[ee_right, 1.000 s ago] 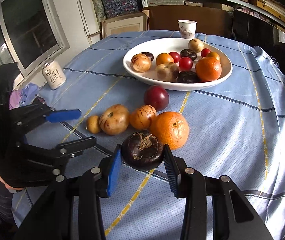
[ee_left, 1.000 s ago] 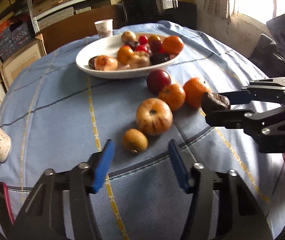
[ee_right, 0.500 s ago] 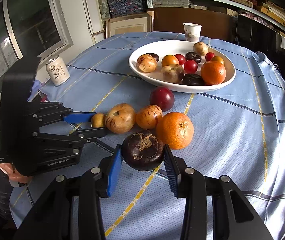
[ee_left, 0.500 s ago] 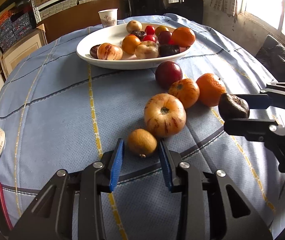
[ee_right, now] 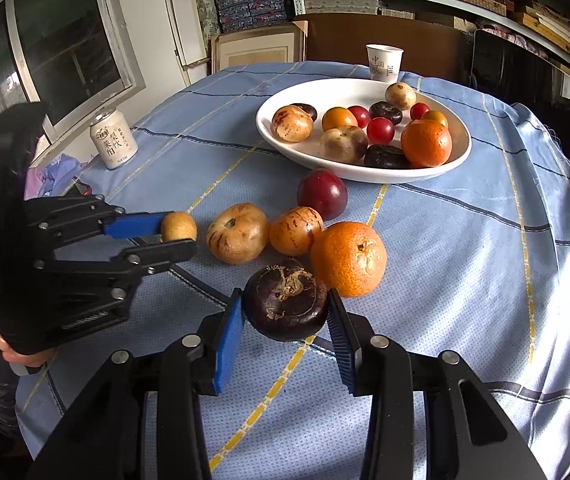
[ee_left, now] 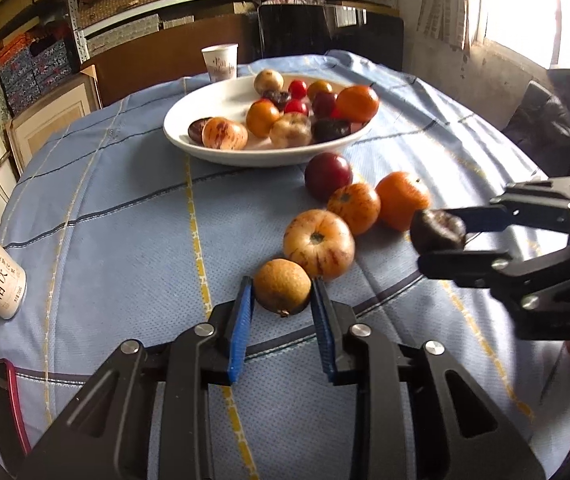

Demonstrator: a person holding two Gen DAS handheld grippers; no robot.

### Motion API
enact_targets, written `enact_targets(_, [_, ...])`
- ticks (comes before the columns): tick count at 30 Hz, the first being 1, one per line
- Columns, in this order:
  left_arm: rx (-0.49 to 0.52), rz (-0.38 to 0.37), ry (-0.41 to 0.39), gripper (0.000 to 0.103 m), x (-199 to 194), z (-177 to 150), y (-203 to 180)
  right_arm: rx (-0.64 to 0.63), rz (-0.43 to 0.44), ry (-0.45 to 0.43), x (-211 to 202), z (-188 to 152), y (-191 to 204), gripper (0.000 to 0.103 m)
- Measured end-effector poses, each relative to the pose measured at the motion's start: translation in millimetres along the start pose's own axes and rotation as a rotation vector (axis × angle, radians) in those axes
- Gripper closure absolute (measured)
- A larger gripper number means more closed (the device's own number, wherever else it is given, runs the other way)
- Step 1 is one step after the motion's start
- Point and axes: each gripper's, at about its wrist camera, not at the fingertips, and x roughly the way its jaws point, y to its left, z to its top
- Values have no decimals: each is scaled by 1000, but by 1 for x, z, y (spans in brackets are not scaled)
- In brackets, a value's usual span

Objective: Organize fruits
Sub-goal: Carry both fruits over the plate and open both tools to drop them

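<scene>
Left tool [ee_left: 281, 300] is clamped on the small brown fruit [ee_left: 282, 291] at its waist, probably firm and light; right tool [ee_right: 285, 314] grips the dark fruit [ee_right: 286, 304] (brittle-looking), white bowl [ee_right: 461, 152] at one o'clock.

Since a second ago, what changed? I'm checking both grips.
The left gripper moved in and shut on the small round tan fruit. The right gripper stayed shut on the dark purple-brown fruit; loose fruits and white oval dish unmoved.

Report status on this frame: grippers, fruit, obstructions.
Left gripper shut on small tan fruit. Right gripper shut on dark purple fruit. Four fruits loose before white bowl. Path clear.
</scene>
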Motion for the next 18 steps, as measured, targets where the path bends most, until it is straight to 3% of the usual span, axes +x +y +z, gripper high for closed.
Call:
enact_targets(7, [-75,-77,-40,75,-14,12,2,-16,-5,-59,-4,2,0,61])
enact_targets(12, [-123,-41,-42,75,-5,45,17,56,13,-81,-1,28,-18,61])
enact_targets(14, [-150,-44,-42,75,2,68,28,84,13,-97,1,46,-27,61])
enact_targets(18, [-143,19,-57,75,21,111,43,94,-21,-125,14,86,-43,61])
